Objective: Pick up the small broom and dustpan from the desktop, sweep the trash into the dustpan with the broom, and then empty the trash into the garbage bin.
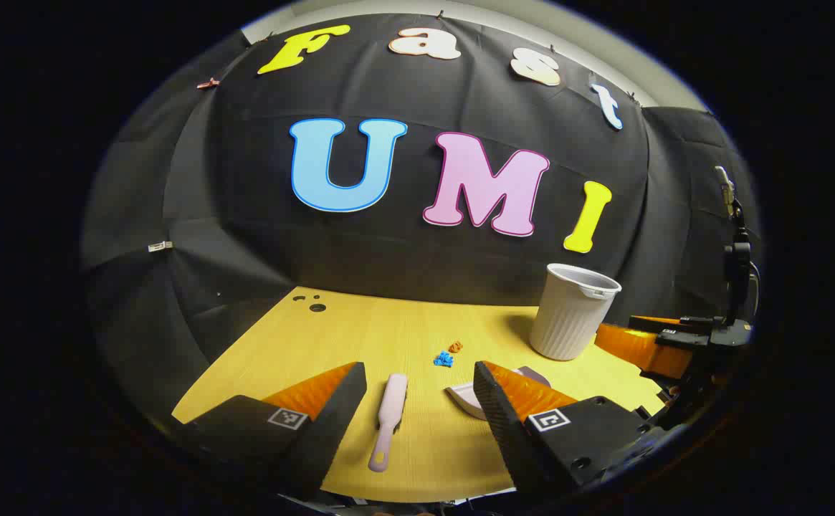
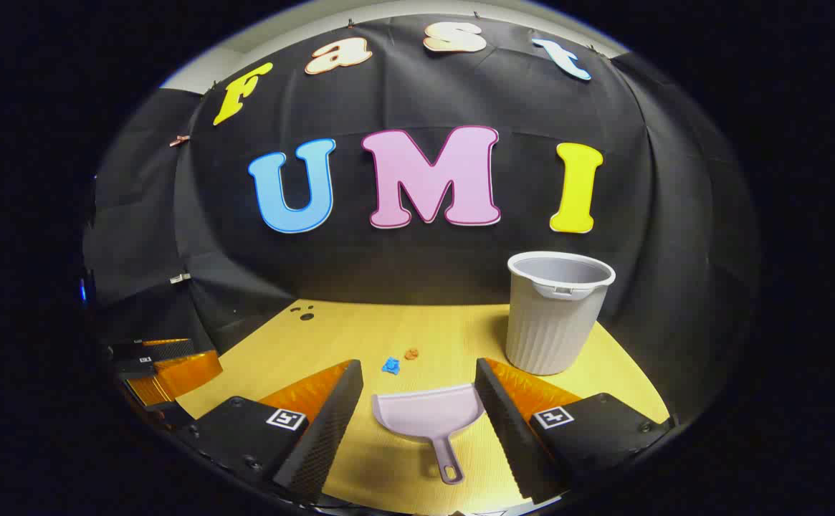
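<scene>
A small pale pink broom (image 1: 390, 419) lies flat on the yellow desktop (image 1: 388, 337), between the fingers of my open left gripper (image 1: 421, 390), handle toward me. A pale pink dustpan (image 2: 428, 416) lies flat between the fingers of my open right gripper (image 2: 417, 390), its handle pointing at me; the dustpan (image 1: 469, 395) shows partly behind a finger in the left gripper view. Beyond both lie a blue scrap (image 1: 444, 359) (image 2: 390, 365) and an orange scrap (image 1: 455, 347) (image 2: 411, 353) of trash. A white ribbed garbage bin (image 1: 572, 312) (image 2: 552, 312) stands upright at the right.
The right gripper (image 1: 664, 340) hangs at the desktop's right edge in the left gripper view. The left gripper (image 2: 163, 365) hangs at the desktop's left edge in the right gripper view. Small dark holes (image 2: 304, 313) mark the far left corner. The black cloth wall closes off the back.
</scene>
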A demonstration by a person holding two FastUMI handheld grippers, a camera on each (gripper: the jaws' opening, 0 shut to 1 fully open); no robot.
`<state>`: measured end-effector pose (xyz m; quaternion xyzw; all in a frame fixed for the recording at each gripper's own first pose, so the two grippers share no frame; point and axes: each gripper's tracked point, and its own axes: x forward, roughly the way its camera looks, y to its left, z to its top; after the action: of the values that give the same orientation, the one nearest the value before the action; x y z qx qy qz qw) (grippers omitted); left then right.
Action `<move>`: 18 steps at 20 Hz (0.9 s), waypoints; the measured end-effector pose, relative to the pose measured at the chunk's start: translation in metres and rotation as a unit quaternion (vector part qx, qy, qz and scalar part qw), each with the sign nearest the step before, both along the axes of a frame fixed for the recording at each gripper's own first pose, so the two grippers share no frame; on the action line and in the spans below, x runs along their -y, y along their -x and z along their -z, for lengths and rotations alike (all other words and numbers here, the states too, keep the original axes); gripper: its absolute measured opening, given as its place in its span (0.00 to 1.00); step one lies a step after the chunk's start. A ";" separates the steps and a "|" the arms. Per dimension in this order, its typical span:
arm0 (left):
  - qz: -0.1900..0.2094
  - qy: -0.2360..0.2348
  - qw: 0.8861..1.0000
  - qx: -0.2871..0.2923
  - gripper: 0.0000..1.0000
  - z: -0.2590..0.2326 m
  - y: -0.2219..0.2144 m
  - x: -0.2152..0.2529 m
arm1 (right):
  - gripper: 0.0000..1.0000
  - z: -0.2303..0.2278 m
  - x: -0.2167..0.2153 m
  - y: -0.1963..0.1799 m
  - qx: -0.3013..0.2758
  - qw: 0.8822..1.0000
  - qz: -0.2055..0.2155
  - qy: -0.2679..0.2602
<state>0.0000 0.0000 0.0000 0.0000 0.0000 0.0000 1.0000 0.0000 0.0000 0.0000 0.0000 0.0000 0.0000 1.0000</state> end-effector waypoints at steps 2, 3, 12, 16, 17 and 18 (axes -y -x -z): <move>-0.001 0.003 1.000 -0.006 0.96 0.007 -0.003 0.002 | 0.99 0.009 0.004 -0.003 -0.018 1.000 0.001 -0.004; -0.002 0.005 1.000 -0.011 0.96 0.009 -0.005 0.002 | 0.99 0.016 0.009 -0.006 -0.030 1.000 0.006 -0.004; -0.003 0.012 1.000 -0.027 0.96 0.021 -0.015 0.003 | 0.99 0.056 0.023 -0.021 -0.109 0.993 0.014 -0.037; -0.010 0.023 0.999 -0.037 0.96 0.028 -0.023 -0.002 | 0.98 0.077 0.029 -0.034 -0.148 0.988 0.016 -0.037; -0.012 0.025 0.999 -0.040 0.96 0.031 -0.025 -0.003 | 0.99 0.084 0.030 -0.035 -0.159 0.986 0.018 -0.035; -0.014 0.027 0.999 -0.044 0.96 0.032 -0.027 -0.004 | 0.99 0.092 0.031 -0.039 -0.173 0.984 0.019 -0.037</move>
<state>0.0271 0.0045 -0.0320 -0.0269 0.0435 0.0143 0.9986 0.0386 -0.0311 -0.0917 0.0370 0.1729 -0.0189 0.9841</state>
